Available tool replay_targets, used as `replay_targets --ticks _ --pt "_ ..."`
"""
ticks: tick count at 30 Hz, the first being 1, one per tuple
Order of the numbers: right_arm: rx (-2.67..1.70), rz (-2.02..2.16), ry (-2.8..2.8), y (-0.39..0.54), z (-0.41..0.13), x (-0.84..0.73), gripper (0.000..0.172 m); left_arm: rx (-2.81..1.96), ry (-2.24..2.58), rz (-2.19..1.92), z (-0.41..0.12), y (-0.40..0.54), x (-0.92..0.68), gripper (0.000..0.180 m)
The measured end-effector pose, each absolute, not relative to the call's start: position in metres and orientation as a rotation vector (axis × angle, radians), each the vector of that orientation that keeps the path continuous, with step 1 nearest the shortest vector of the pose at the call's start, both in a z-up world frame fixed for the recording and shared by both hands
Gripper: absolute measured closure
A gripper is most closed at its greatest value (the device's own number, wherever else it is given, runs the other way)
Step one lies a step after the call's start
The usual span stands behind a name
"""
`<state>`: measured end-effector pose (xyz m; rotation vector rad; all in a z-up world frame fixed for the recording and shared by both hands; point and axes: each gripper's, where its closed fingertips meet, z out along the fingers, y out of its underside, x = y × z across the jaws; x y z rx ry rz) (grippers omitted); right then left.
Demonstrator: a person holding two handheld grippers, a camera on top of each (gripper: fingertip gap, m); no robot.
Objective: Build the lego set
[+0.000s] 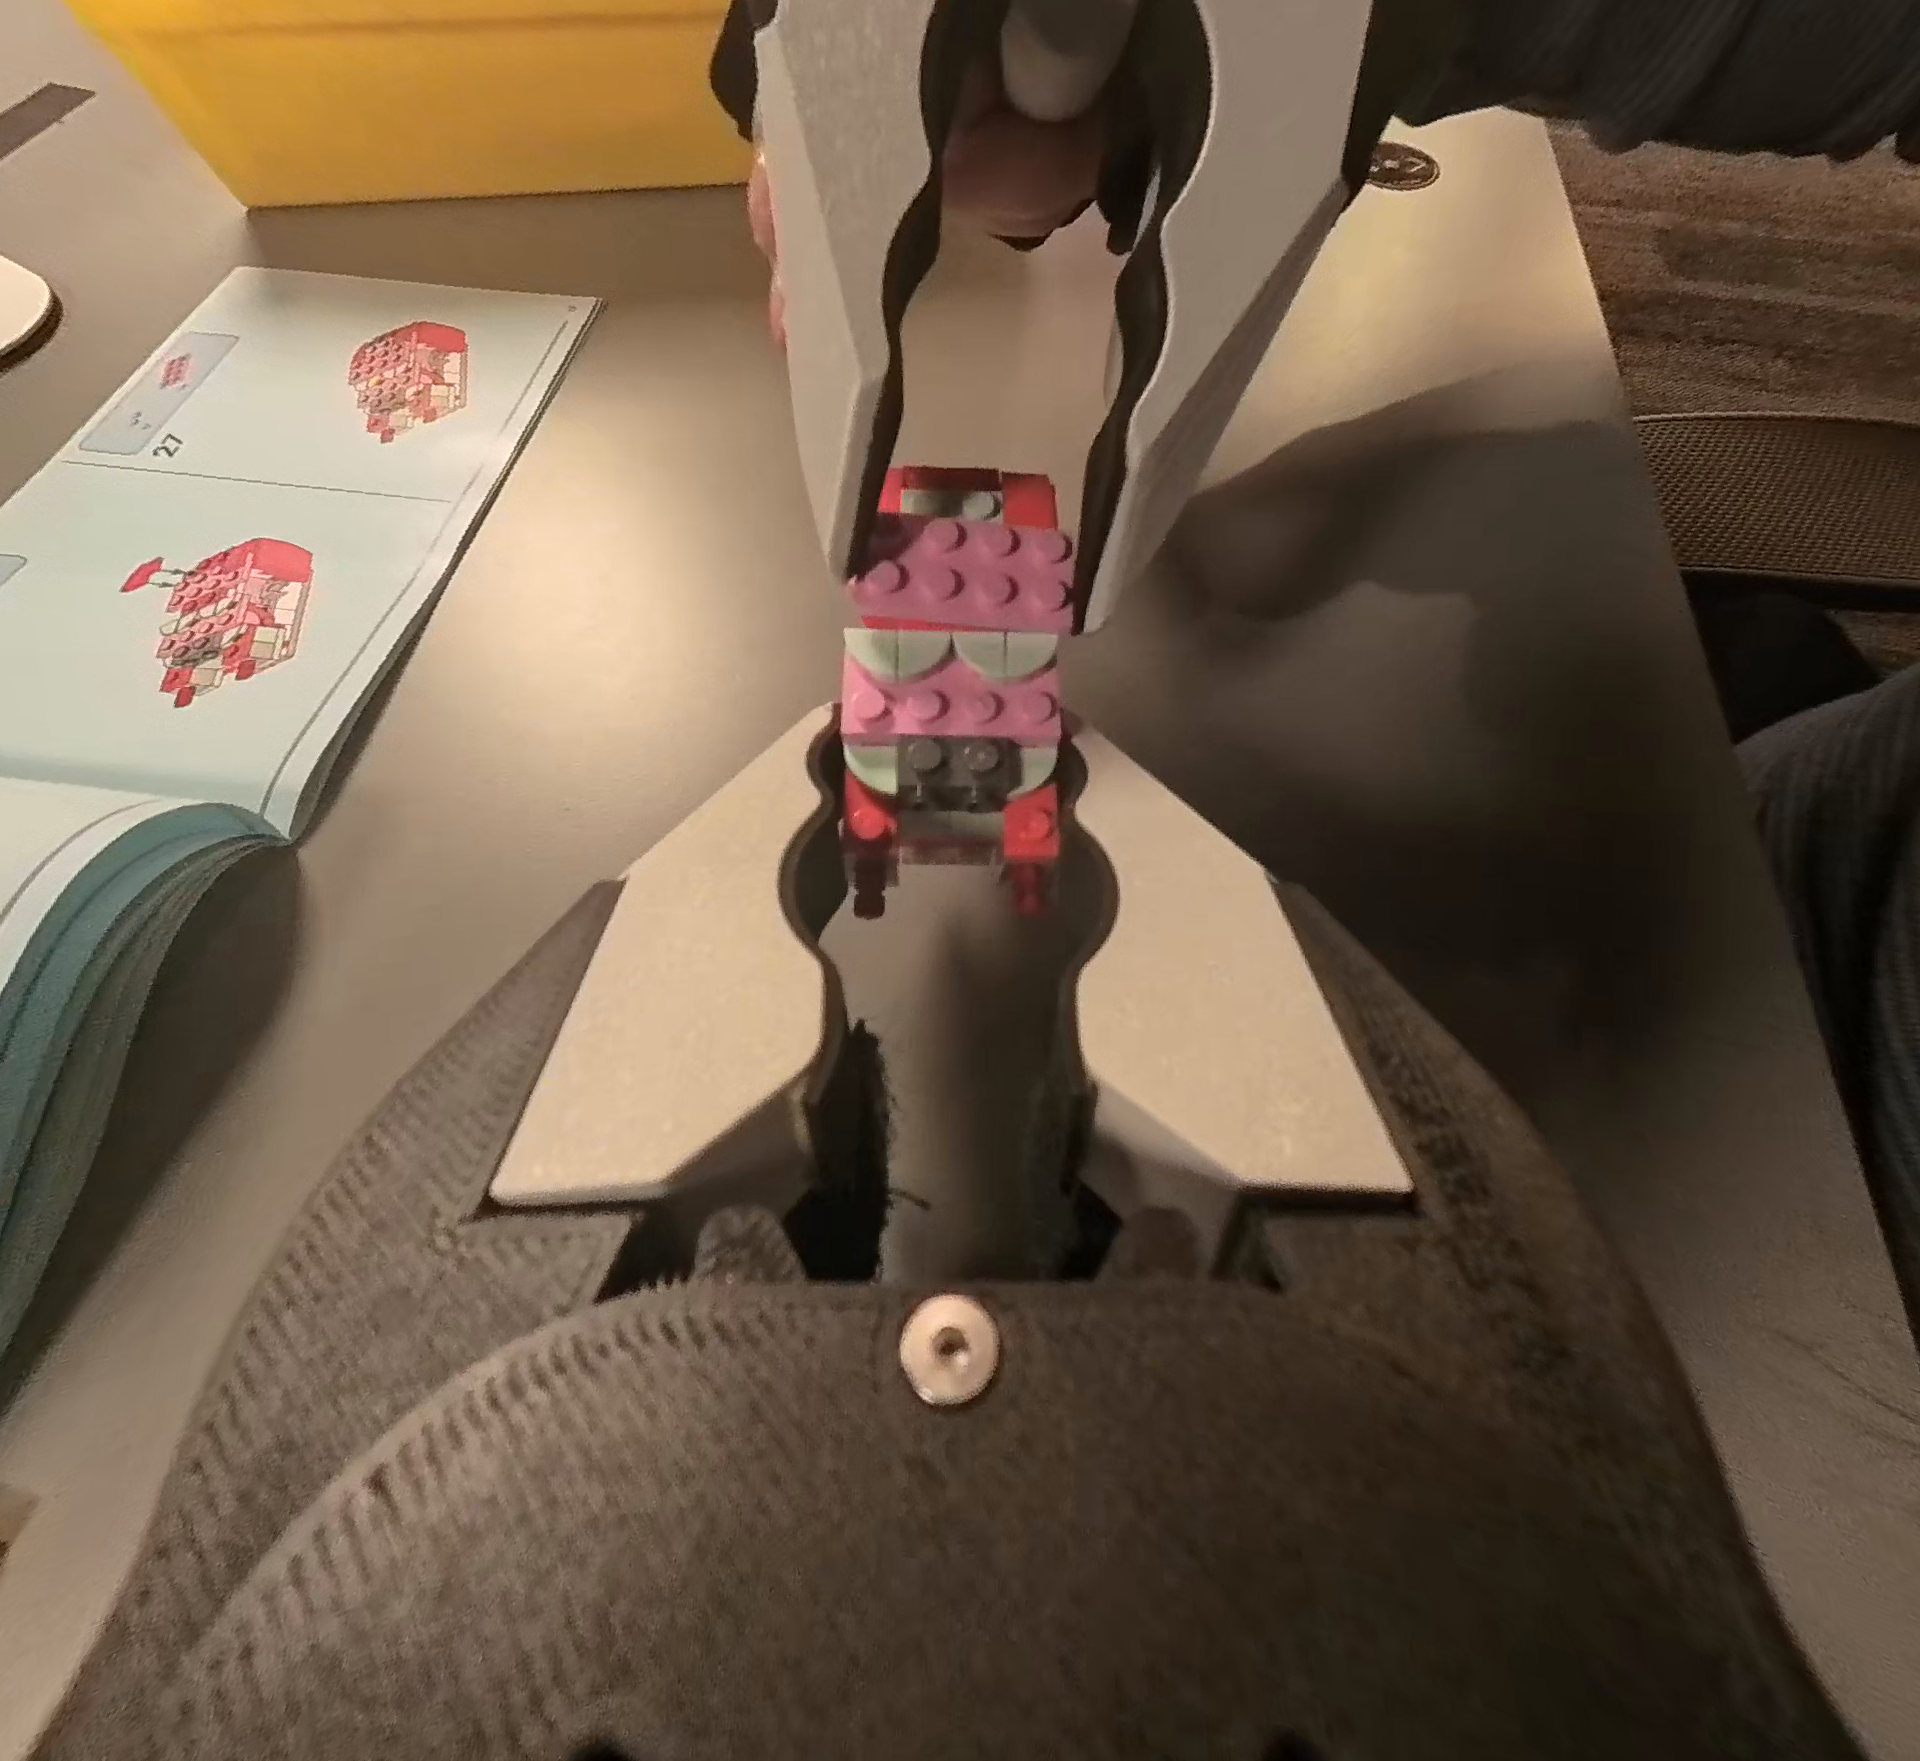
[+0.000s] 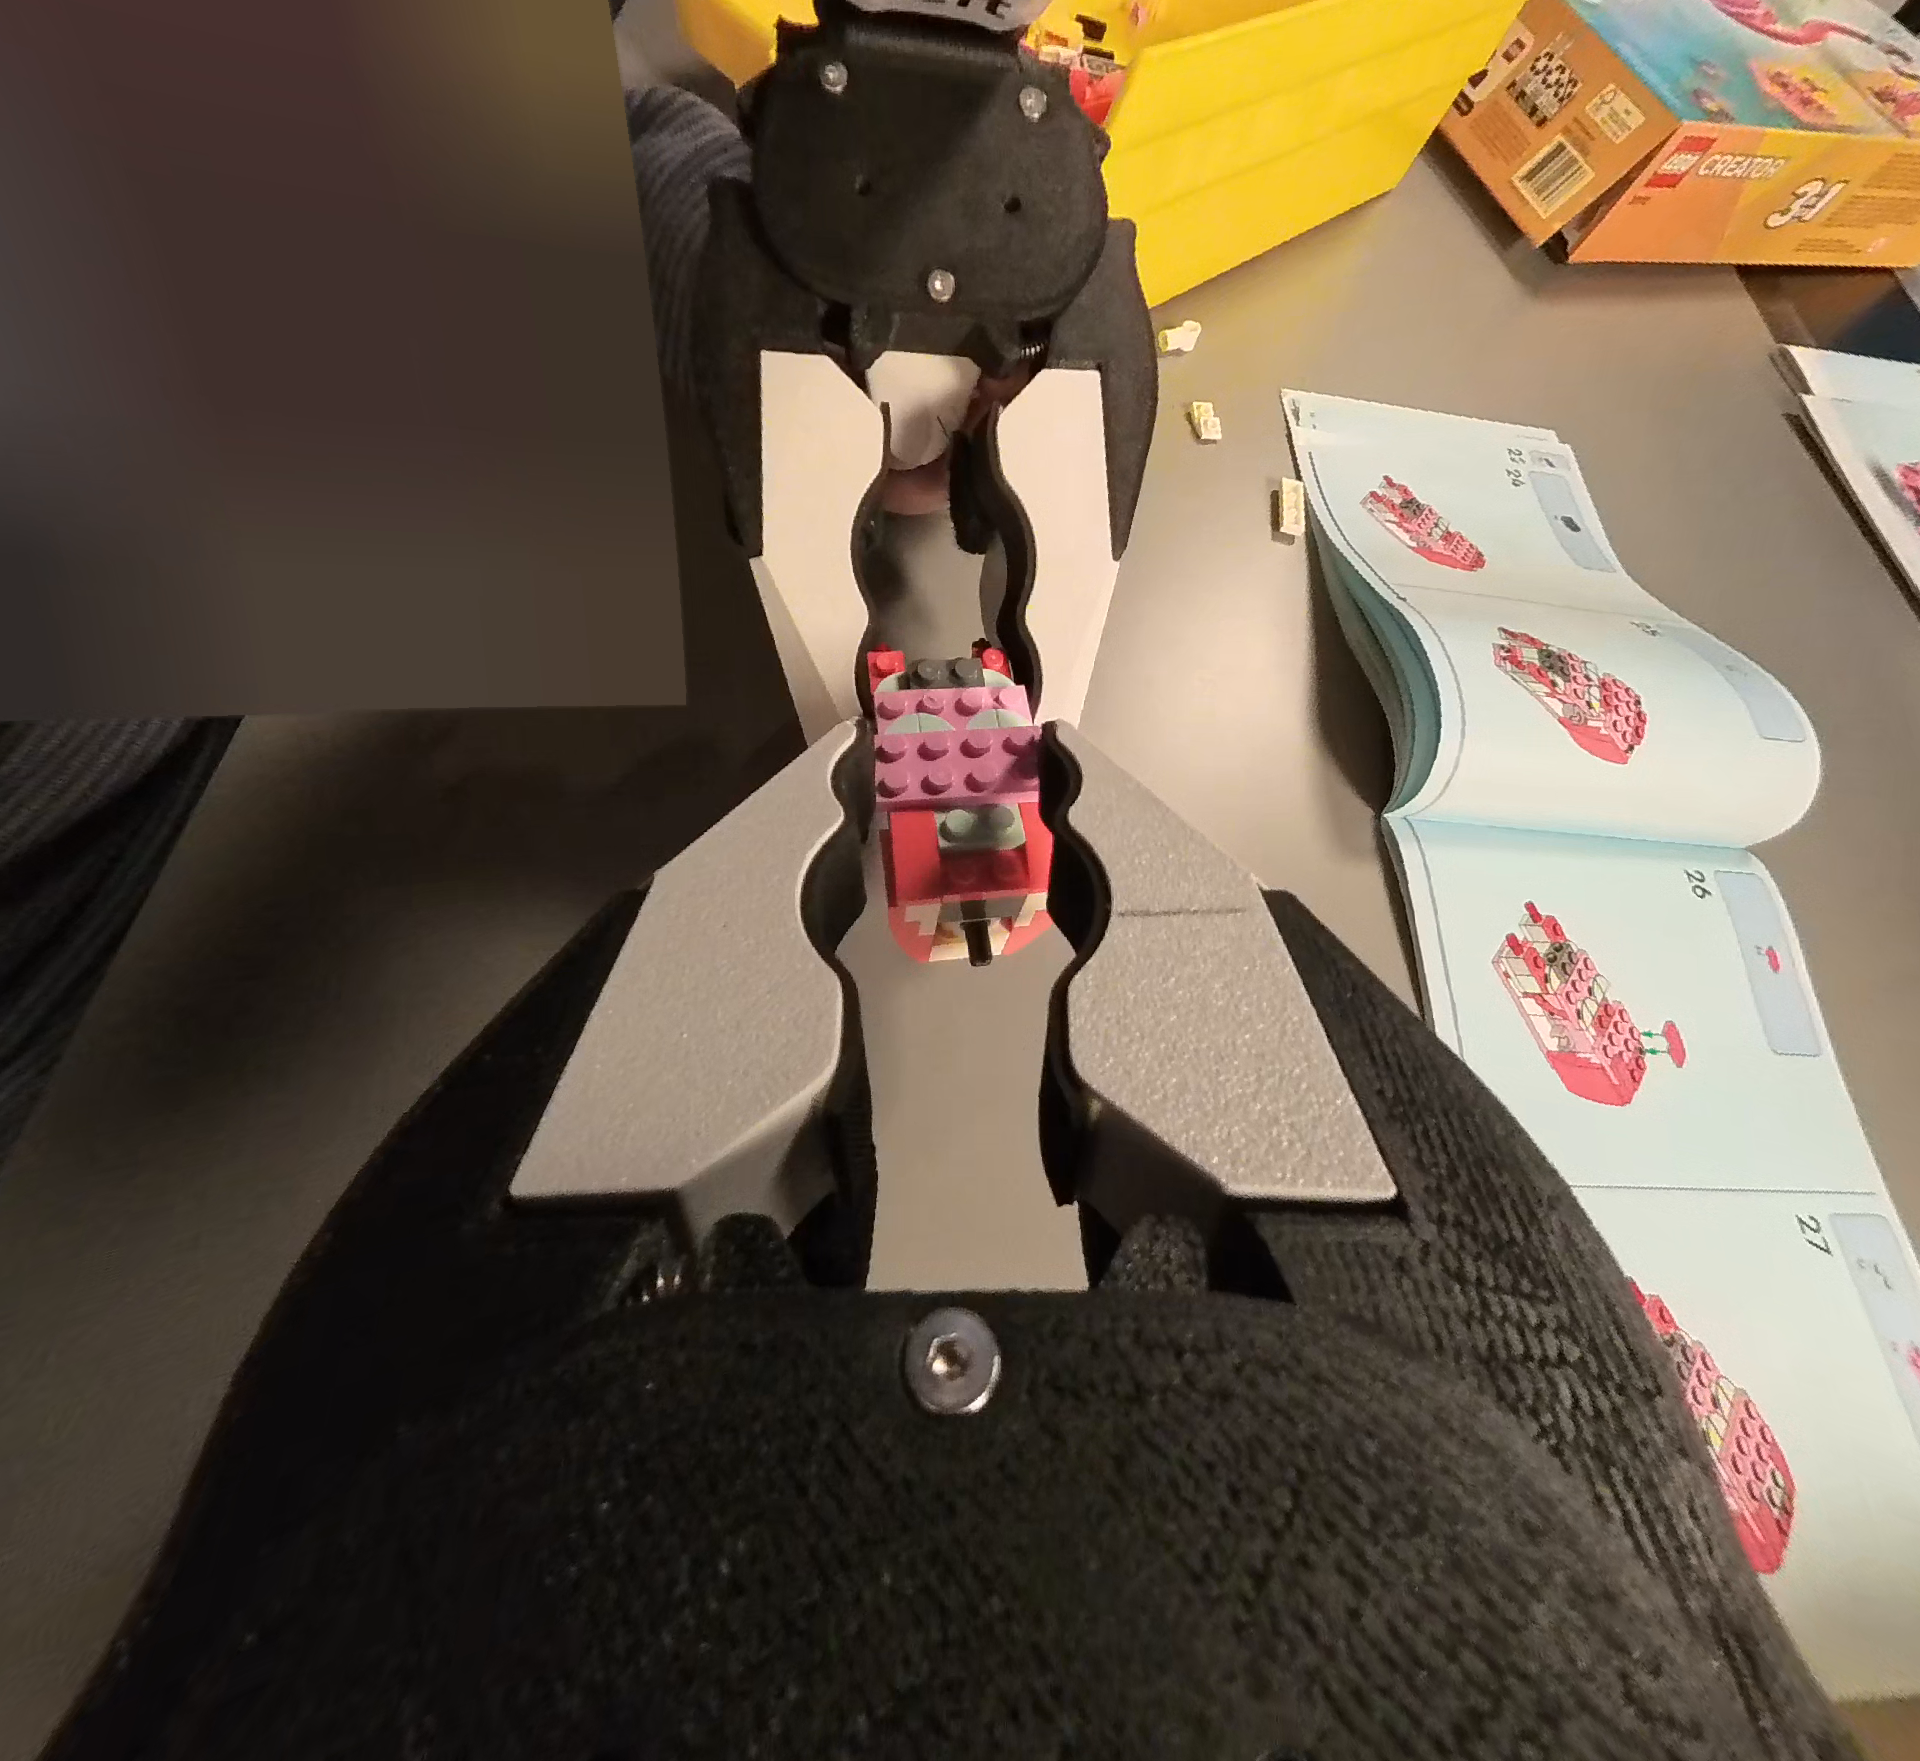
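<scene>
Gripping one brick model (image 1: 951, 672) end to end, left gripper (image 1: 951, 755) and right gripper (image 2: 951, 776) meet above bare table (image 1: 644, 589).

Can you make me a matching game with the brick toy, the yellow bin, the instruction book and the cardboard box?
Things:
1. brick model
2. yellow bin
3. instruction booklet
4. cardboard box

Matches:
A. lying open on the table
B. orange, beside the bin
C. held between both grippers
D. behind the left gripper

Pairs: 1-C, 2-D, 3-A, 4-B
</scene>
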<state>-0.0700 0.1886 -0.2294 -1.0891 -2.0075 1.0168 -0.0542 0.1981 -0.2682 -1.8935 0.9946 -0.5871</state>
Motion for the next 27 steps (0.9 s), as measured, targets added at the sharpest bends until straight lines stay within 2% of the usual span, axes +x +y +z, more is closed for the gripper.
replay_targets --ticks 16,20,27 --pt "-1.12 0.969 -1.994 0.192 -0.231 -0.065 0.134 -1.911 0.988 -0.59 -0.27 0.199 -0.054 0.144" --pt "-1.312 0.958 -1.888 0.198 -0.227 -0.073 0.127 -1.928 0.967 -0.572 -0.271 0.202 -0.056 0.144" --pt "-1.526 0.75 -1.748 0.203 -0.238 -0.082 0.126 -1.971 0.922 -0.528 -0.275 0.207 -0.062 0.145"
